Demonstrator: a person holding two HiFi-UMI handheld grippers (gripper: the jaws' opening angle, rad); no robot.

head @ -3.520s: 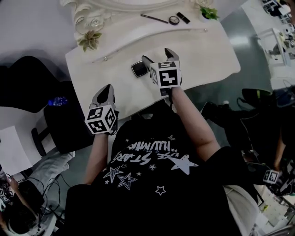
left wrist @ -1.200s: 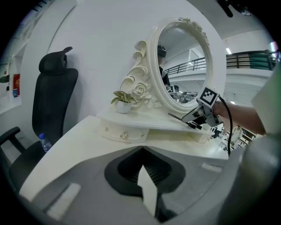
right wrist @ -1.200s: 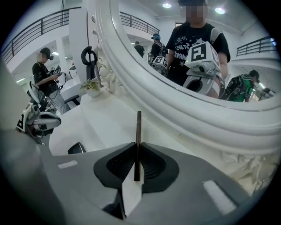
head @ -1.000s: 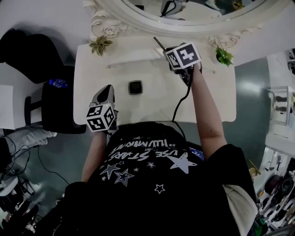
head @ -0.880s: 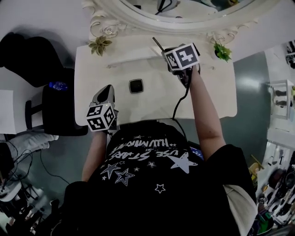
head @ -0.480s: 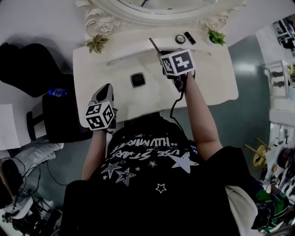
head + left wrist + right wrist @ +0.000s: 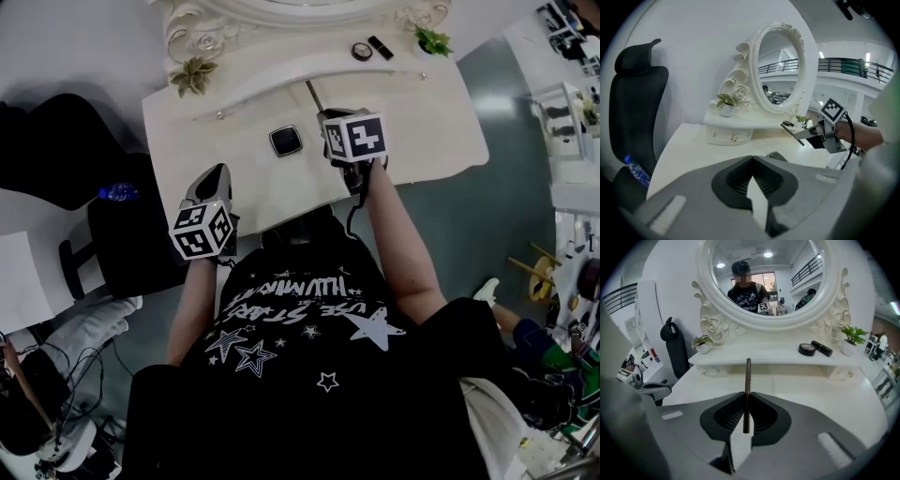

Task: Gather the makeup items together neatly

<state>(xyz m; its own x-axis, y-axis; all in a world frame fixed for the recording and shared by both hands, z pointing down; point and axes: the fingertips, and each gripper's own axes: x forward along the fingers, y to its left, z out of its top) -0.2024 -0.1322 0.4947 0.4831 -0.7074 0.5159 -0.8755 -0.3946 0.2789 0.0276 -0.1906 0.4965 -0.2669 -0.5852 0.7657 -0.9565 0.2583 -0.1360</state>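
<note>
A thin dark makeup pencil (image 7: 747, 394) stands upright between the jaws of my right gripper (image 7: 746, 401), which is shut on it. In the head view the right gripper (image 7: 328, 117) hovers over the middle of the white vanity table (image 7: 422, 122), and the pencil (image 7: 313, 96) points toward the mirror. To its left a black square compact (image 7: 286, 141) lies on the table. Side by side on the back shelf are a round compact (image 7: 806, 349) and a black lipstick (image 7: 821, 348). My left gripper (image 7: 217, 174) sits at the table's front left edge, shut and with nothing in it (image 7: 751, 159).
An ornate white mirror (image 7: 764, 282) rises behind the shelf (image 7: 740, 355). Small potted plants stand at the shelf's left (image 7: 194, 75) and right (image 7: 431, 40) ends. A black chair (image 7: 122, 244) with a water bottle (image 7: 117, 192) stands left of the table.
My right gripper took the pencil from the back shelf and has carried it toward the table's middle, rolling as it came. The left gripper has hardly shifted.
</note>
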